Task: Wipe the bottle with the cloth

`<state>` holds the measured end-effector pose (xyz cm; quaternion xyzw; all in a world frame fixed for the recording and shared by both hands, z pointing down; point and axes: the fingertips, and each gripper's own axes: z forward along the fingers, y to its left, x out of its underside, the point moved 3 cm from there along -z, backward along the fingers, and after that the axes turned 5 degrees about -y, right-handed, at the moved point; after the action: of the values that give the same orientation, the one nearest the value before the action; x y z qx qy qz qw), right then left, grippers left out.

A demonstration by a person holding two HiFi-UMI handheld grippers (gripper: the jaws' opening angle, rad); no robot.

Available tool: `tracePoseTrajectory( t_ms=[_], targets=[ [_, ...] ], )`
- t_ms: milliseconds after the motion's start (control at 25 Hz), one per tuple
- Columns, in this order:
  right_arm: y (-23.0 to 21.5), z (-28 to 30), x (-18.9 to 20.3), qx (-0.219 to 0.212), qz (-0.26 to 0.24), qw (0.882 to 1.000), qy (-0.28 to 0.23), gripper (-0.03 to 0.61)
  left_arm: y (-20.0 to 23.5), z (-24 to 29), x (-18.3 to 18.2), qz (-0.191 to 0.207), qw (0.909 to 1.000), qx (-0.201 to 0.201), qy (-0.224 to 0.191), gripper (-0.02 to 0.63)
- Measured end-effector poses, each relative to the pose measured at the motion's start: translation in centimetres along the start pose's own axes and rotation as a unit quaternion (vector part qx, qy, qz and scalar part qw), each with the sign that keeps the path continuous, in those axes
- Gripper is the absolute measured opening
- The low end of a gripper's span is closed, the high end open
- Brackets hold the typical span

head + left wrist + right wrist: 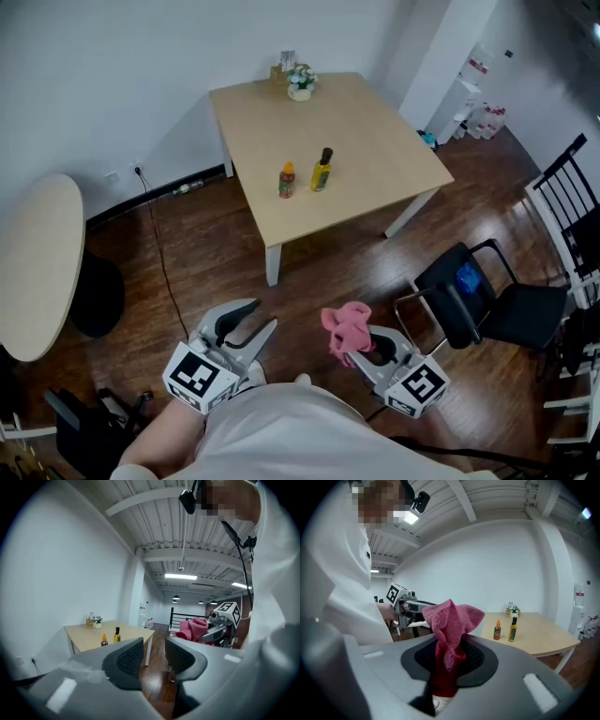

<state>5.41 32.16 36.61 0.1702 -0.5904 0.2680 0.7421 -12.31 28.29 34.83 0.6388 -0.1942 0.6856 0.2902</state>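
Nearest, the pink cloth is clamped between the jaws of the right gripper, with its bunched top left free beyond them. Just to the left, the left gripper is held with jaws apart and nothing between them. Farther off, a red bottle and a taller yellow bottle are seen upright, side by side on the light wooden table, well apart from both grippers. A flower pot is set at the table's far edge.

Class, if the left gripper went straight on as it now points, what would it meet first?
Probably the wooden table, near its corner; only open floor lies before it. Depth is unclear, so the left gripper might pass beside.
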Motion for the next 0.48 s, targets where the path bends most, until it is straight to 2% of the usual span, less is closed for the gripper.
tracePoseTrajectory(
  t_ms=[200,280,360,480],
  targets=[
    [-0.2,-3.1,1.1,0.008,0.014,1.000,-0.014,0.087,-4.1,1.3,-1.4,0.014,0.9995,0.015,-0.023,0.140],
    [-0.2,-4.0,1.1,0.009,0.014,1.000,-0.023,0.087,-5.5,1.9,-1.6,0.009,0.9987,0.033,-0.039,0.140],
    [-0.3,-4.8,1.6,0.011,0.016,0.999,-0.026,0.087,-6.9,2.5,-2.1,0.021,0.9969,0.053,-0.055,0.140],
    [-0.6,-6.2,2.4,0.013,0.019,1.000,-0.021,0.087,-8.5,3.0,-2.6,0.026,0.9959,0.058,-0.065,0.140]
  ],
)
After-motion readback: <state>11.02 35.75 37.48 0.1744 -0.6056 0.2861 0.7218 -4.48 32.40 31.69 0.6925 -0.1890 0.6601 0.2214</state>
